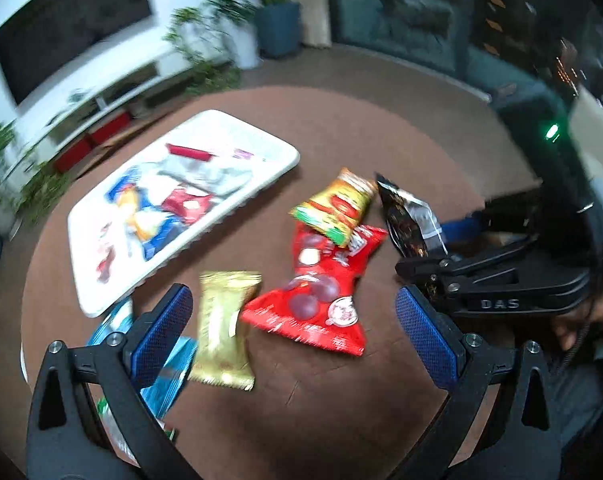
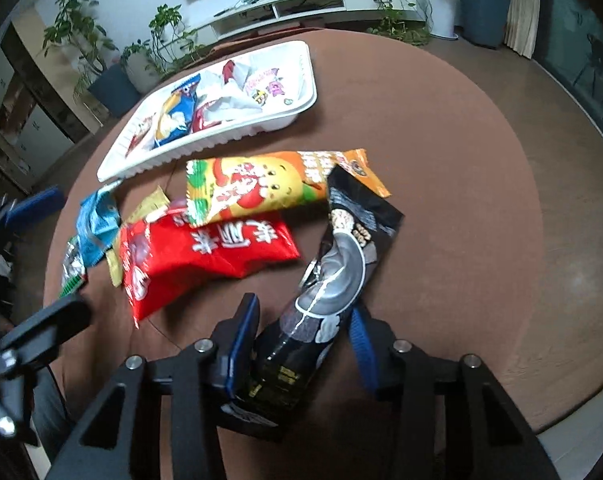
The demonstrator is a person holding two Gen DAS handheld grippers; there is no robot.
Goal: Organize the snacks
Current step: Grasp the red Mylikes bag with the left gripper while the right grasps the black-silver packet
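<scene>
Two packets (image 1: 157,364) half hidden behind left hand-held gripper (image 1: 293,336), labels probably unreadable

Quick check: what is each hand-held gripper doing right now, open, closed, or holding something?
Left hand-held gripper: open, holding nothing.
Right hand-held gripper: closed on the black snack packet.

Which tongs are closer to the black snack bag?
Right. The right tongs have the black snack bag between their pads; the left tongs hang open over the gold packet, farther away.
</scene>
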